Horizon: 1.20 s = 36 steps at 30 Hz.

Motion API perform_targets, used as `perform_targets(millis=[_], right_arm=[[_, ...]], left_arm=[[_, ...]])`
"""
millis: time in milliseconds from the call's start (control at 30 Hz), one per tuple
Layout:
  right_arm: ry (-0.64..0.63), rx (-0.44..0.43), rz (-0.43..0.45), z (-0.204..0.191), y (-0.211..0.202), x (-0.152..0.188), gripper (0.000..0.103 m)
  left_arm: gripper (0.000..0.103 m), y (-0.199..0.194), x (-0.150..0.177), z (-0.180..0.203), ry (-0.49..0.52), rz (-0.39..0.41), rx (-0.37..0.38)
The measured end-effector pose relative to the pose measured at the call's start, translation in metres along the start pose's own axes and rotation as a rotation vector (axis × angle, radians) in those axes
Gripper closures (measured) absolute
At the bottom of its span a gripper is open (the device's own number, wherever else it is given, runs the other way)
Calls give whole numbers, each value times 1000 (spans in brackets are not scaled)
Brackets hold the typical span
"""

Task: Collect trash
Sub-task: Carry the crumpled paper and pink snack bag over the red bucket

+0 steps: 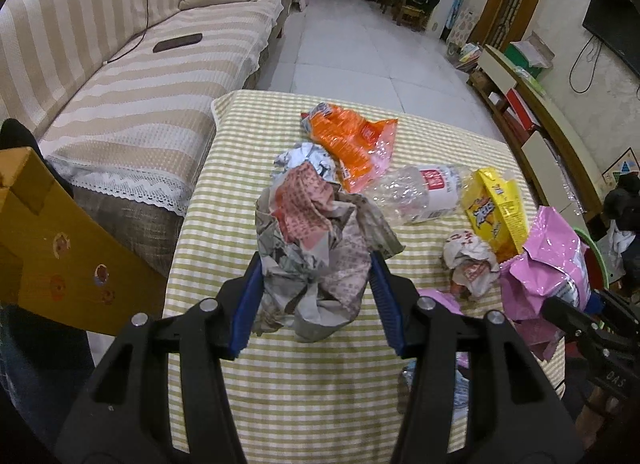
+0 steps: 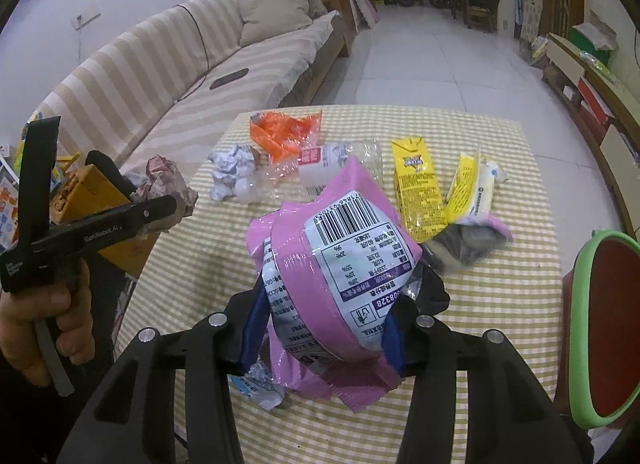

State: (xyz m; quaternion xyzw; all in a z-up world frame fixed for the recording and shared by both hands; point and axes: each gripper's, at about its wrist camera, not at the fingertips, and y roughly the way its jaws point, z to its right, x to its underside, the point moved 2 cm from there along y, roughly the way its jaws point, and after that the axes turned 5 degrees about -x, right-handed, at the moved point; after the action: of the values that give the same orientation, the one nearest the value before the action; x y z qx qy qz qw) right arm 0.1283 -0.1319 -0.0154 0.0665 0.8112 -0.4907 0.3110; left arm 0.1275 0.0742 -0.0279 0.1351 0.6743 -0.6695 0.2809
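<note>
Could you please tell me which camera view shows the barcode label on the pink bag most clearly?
The right wrist view: the pink bag sits in the right gripper with its barcode label facing the camera. The left wrist view shows the bag only at the right edge, barcode unseen.

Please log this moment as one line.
left gripper: shut on crumpled paper | right gripper: shut on pink bag | table: more trash left

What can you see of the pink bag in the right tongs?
The pink bag is glossy crinkled plastic film with a white panel carrying a barcode and a printed table, the text upside down in the right wrist view. It is crumpled and folded, pinched between the blue pads of the right tongs, above the checked tablecloth.
</note>
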Motion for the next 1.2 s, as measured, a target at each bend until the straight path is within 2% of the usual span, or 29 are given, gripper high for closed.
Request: perform_targets(millis=[667,1200], right_arm=[[-31,36,107,-9,-55,-3,57],[-5,37,173,2,-85,-1,57]], left_arm=[[53,-51,-10,31,39,96,48],[53,-71,-14,57,92,125,56]])
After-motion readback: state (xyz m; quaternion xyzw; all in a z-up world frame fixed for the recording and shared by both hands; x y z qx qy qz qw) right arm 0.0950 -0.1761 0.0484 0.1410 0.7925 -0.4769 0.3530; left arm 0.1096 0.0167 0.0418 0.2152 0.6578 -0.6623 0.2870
